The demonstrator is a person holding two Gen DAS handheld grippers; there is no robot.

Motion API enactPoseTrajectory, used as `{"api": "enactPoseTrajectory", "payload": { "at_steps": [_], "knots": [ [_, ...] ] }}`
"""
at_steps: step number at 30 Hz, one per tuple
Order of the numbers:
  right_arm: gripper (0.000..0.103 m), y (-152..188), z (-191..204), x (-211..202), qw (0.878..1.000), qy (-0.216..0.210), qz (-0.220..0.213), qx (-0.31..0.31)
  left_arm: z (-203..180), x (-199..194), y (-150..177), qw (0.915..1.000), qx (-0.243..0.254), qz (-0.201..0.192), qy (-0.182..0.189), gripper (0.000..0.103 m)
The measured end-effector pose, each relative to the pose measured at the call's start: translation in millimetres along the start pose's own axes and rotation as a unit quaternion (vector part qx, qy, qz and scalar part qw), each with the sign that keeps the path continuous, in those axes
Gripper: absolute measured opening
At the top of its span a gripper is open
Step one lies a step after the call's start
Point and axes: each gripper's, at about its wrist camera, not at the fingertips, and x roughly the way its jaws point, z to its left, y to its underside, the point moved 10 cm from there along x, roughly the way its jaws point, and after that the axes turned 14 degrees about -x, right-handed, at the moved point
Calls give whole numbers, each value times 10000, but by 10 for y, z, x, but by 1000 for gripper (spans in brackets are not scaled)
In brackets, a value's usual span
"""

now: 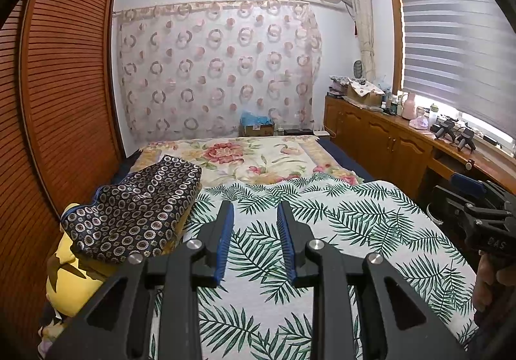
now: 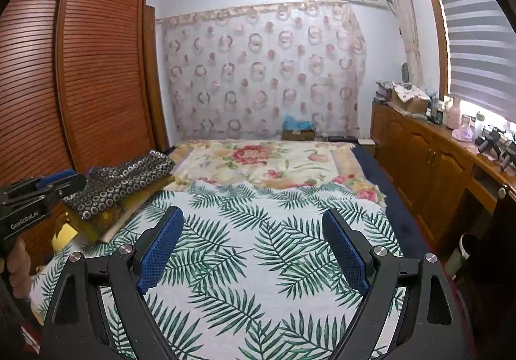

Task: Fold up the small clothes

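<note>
Two grippers held above the bed, both holding nothing.

My left gripper (image 1: pixel 254 218) has its fingers spread a little, my right gripper (image 2: pixel 253 228) wide, over one leaf-print sheet (image 2: pixel 258 263). One dark ring-print garment (image 1: pixel 138 208) lies folded on yellow cloth (image 1: pixel 71 282) at the bed's left edge. Beyond: one floral blanket (image 1: pixel 232 157), wardrobe (image 1: pixel 64 70), curtain (image 1: pixel 219 70), cabinet (image 1: pixel 380 137).

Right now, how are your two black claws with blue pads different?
The left gripper has its blue pads close together with a narrow gap, while the right gripper is spread wide open. The left sits near the dark circle-patterned folded cloth; the right hovers farther from it. Both are empty above the palm-leaf bedspread.
</note>
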Motion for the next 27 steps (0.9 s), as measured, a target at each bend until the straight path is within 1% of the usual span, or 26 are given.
{"api": "enactPoseTrajectory", "payload": {
  "at_steps": [27],
  "knots": [
    [90, -15, 21, 12, 10000, -8, -4, 16, 4, -11, 0, 10000, 2, -22, -3, 27]
  ]
}}
